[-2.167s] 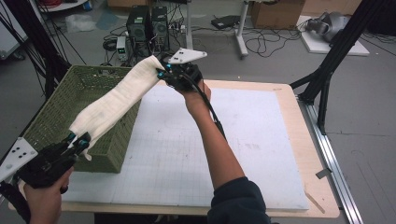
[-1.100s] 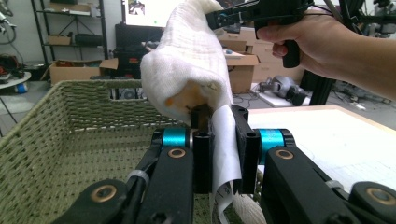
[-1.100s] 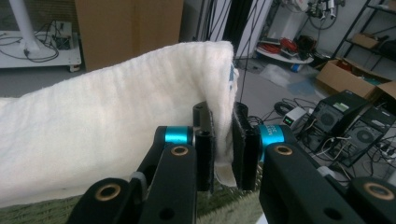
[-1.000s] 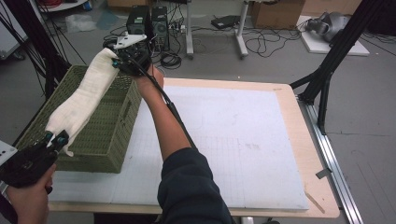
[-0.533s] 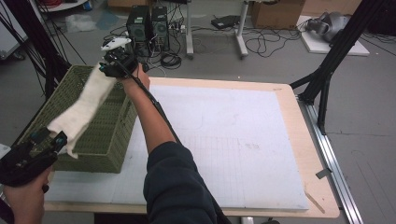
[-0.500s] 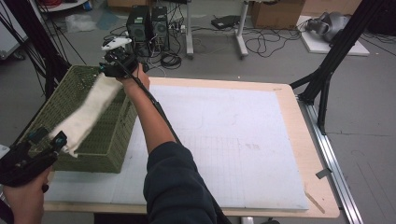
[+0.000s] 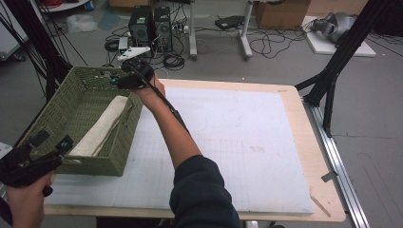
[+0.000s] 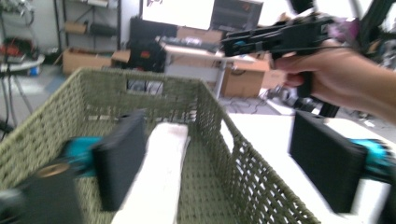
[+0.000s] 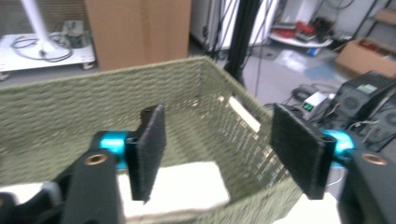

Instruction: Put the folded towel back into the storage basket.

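A folded white towel [image 7: 102, 126] lies lengthwise inside the green woven basket [image 7: 52, 111] at the table's left. My left gripper [image 7: 51, 144] hovers at the basket's near end. Its jaws have just been opening, and in the left gripper view [image 8: 223, 140] they stand wide, with the towel [image 8: 161, 172] lying loose below them. My right gripper [image 7: 115, 80] hangs over the basket's far right corner. Its jaws have just been opening too, and in the right gripper view [image 9: 224, 149] the towel's end [image 9: 187, 186] rests beneath them, untouched.
The basket stands on a white mat [image 7: 237, 142] that covers a wooden table [image 7: 309, 156]. Computer towers [image 7: 149, 23] and cables lie on the floor behind. A black stand leg [image 7: 332, 76] rises at the table's right edge.
The towel, earlier stretched between both grippers above the basket, now lies inside it. Both grippers have let go. The right hand swung left to the basket's far corner and sank.
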`<state>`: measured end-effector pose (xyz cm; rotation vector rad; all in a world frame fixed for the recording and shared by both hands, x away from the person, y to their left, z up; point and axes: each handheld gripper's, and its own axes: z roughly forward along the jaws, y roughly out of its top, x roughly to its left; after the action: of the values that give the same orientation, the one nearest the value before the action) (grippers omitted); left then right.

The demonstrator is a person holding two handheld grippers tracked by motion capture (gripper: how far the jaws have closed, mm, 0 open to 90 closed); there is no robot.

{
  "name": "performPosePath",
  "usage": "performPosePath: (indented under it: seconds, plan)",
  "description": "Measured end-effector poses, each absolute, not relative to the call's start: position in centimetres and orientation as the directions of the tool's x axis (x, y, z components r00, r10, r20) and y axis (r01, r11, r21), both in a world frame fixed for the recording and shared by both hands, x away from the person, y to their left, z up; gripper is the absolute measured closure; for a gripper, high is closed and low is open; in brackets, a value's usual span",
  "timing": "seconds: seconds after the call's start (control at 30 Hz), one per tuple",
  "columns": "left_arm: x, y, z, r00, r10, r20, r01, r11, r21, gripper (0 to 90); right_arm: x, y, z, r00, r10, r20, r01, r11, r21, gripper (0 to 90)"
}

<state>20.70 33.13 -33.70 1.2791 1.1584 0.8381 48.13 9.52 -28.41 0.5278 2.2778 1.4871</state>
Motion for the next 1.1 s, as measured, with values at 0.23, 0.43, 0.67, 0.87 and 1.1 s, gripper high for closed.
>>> performPosePath:
  seconds: [0.23,0.43,0.67,0.87,1.1]
  plan:
    - [21.3,32.4,-33.8,0.315,0.931,-0.183,0.133,0.147,0.98,16.4,46.6,6.9,-28.6,-0.872,0.484,-0.071,0.136,0.38,0.915,18.3]
    - [21.9,31.6,-33.7,0.348,0.922,-0.17,0.123,0.134,0.983,16.4,45.6,4.6,-28.5,-0.875,0.479,-0.073,0.137,0.389,0.911,17.1]
    - [22.8,30.3,-33.6,0.404,0.897,-0.179,0.147,0.129,0.981,16.5,44.7,1.6,-28.2,-0.864,0.499,-0.07,0.144,0.378,0.915,17.1]
    - [23.4,28.8,-33.4,0.476,0.864,-0.162,0.15,0.102,0.983,16.5,43.8,-1.0,-28.0,-0.855,0.513,-0.068,0.144,0.363,0.921,17.1]
    - [24.3,26.7,-33.5,0.526,0.831,-0.179,0.18,0.097,0.979,16.4,42.5,-4.9,-28.1,-0.835,0.546,-0.067,0.155,0.351,0.924,17.1]
